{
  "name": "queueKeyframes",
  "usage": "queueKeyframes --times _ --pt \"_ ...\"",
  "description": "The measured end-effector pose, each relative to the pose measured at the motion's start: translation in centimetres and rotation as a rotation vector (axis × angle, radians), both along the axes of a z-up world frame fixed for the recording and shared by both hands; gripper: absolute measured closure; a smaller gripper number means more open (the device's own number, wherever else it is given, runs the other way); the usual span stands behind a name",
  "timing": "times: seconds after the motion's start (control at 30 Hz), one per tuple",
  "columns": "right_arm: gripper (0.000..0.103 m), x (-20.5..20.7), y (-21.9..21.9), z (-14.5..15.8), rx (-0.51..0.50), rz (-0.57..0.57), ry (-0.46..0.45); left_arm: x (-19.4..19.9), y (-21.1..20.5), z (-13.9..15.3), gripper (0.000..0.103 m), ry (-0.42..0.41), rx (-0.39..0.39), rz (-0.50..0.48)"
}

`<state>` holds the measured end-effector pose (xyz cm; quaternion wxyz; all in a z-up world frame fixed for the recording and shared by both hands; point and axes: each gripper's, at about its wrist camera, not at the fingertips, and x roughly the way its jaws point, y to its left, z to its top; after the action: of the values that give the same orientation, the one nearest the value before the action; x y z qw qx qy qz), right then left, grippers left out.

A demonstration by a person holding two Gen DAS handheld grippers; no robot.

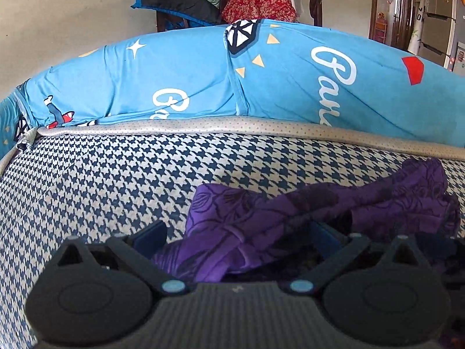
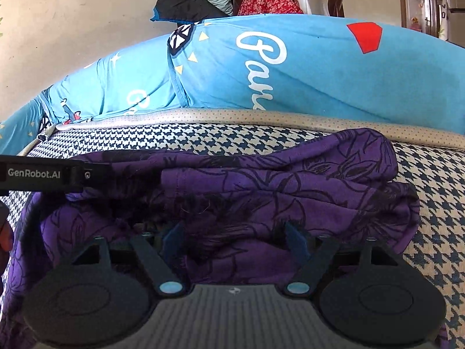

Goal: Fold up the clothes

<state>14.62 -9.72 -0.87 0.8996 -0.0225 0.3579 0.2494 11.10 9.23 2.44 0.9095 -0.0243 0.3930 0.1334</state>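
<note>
Purple floral garment lies bunched on the houndstooth bed cover, in front of the blue printed bolster. In the right wrist view it is a thick, doubled bundle; in the left wrist view its loose end trails off to the right.

Right gripper: fingers apart, cloth lying between them, pads not pressing on it. Left gripper: fingers wide apart, a twist of the purple cloth between them, not clamped. (The black bar marked GenRobot.AI at the left edge of the right wrist view is probably the left gripper's side.)

Step in hand, as I judge it: taking fresh holds to straighten the bundle for the next fold.

How to do it well:
- Bite an edge or corner, not the heaped middle, so one layer lifts rather than the whole wad.
- Close both sides before pulling; draw apart evenly to flatten creases.
- Keep the cloth low over the cover so it does not drag the bolster.
</note>
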Motion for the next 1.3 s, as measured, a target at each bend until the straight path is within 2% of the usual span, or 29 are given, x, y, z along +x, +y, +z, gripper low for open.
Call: queueKeyframes --times 0.07,0.13,0.2,0.27,0.37,0.47,0.53,0.83,1.07,1.3 --pt "0.028 0.3 0.4 -0.3 -0.01 -0.013 -0.002 0.5 -0.1 -0.5 0.0 0.008 0.013 0.0" --pt "0.032 0.5 0.7 -0.6 -0.014 -0.03 -0.012 1.1 0.0 -0.9 0.0 0.025 0.024 0.001" --pt "0.052 0.7 0.9 -0.8 -0.027 -0.06 -0.025 1.5 0.0 -1.3 0.0 0.04 0.026 -0.003" --pt "0.059 0.8 0.7 -0.8 -0.018 -0.072 -0.033 1.8 -0.1 -1.6 0.0 0.045 0.024 -0.015" --pt "0.078 0.9 0.5 -0.6 -0.016 -0.086 -0.052 2.1 -0.1 -2.1 0.0 0.057 0.042 -0.005" --pt "0.085 0.8 -0.1 0.2 0.008 -0.11 -0.056 2.3 0.2 -2.4 0.0 0.071 0.043 0.026" --pt "0.086 0.8 -0.6 0.8 0.027 -0.134 -0.065 2.3 0.6 -2.4 0.0 0.07 0.022 0.034" --pt "0.087 0.5 -4.6 3.8 0.102 -0.306 -0.12 2.2 0.7 -2.1 0.0 0.065 0.05 0.064" --pt "0.087 0.9 -7.5 4.1 0.085 -0.421 -0.114 2.2 0.8 -2.1 0.0 0.063 0.043 0.076" --pt "0.087 0.5 -9.5 4.7 0.036 -0.488 -0.17 2.3 0.0 -2.3 0.0 0.068 0.063 0.055"
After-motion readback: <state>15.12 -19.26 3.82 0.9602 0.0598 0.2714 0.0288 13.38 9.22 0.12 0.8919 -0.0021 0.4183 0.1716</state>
